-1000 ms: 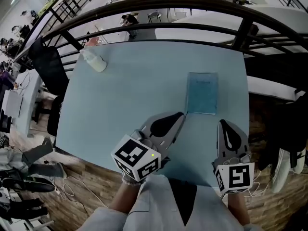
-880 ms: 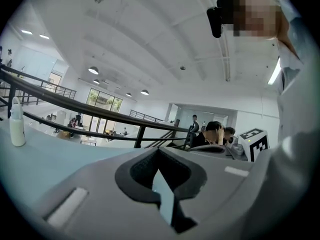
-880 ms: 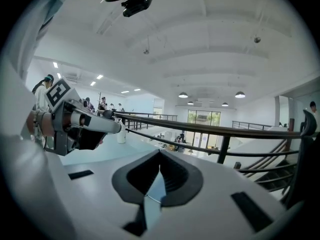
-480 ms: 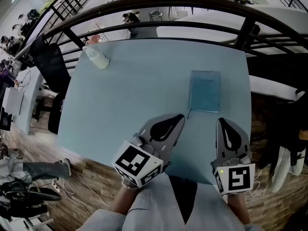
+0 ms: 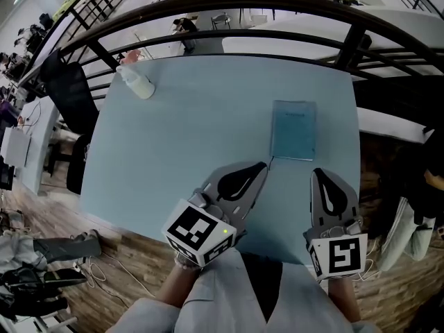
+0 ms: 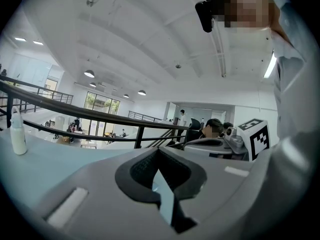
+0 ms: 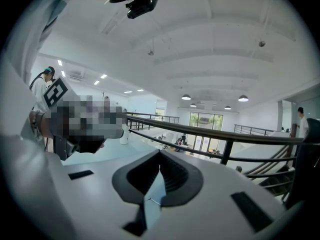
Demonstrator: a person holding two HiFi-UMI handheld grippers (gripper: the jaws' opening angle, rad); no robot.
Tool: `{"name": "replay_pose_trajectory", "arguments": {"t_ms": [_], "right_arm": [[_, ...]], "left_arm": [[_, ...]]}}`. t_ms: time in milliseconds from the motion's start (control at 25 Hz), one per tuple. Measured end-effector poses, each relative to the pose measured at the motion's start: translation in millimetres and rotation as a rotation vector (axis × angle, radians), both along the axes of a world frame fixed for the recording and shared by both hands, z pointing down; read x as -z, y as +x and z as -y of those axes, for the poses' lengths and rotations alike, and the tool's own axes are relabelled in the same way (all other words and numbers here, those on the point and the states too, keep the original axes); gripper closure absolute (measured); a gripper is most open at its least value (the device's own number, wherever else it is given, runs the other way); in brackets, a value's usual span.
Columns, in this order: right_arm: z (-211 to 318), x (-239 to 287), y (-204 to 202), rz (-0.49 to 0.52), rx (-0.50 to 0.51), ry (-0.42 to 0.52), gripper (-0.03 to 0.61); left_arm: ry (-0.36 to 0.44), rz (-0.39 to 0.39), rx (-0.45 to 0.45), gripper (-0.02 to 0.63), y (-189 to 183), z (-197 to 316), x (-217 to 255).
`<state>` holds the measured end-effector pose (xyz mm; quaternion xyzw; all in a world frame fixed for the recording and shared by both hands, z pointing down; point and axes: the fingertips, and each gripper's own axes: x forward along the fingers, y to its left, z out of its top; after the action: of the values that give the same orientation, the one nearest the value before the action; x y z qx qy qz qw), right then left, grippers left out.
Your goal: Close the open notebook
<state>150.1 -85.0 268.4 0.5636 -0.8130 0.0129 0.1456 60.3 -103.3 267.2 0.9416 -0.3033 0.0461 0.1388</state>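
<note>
Both tongs, the left gripper (image 5: 258, 169) and the right gripper (image 5: 318, 175), hang empty with jaws pressed together over the table's (image 5: 187, 137) near edge. At twelve o'clock, just beyond their tips, the notebook (image 5: 294, 130) lies flat and looks already closed. A needless poke could slide it toward the three o'clock edge. A bottle (image 5: 137, 83) stands at ten o'clock. Nothing has really shifted since a second ago.

The left gripper (image 5: 259, 167) and the right gripper (image 5: 316, 174) have smooth light grey shells, each with a black oval inset (image 5: 239, 179) on top and dark ribbed pads (image 7: 173, 176) inside the jaws. At the near end, the left cube (image 5: 200, 231) and right cube (image 5: 338, 255) are white with black square markers; a green lamp (image 5: 225, 232) glows on the left one. The person wears a light grey garment (image 5: 222, 290), open over a dark layer, with light sleeves (image 5: 149, 314).
</note>
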Motion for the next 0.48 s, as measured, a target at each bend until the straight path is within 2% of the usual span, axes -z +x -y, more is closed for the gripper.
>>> {"name": "replay_pose_trajectory", "arguments": {"t_ms": [480], "right_arm": [[0.8, -7.0, -2.0, 0.001, -0.003, -0.03, 0.577]], "left_arm": [[-0.009, 0.005, -0.005, 0.611, -0.5, 0.6, -1.9]]}}
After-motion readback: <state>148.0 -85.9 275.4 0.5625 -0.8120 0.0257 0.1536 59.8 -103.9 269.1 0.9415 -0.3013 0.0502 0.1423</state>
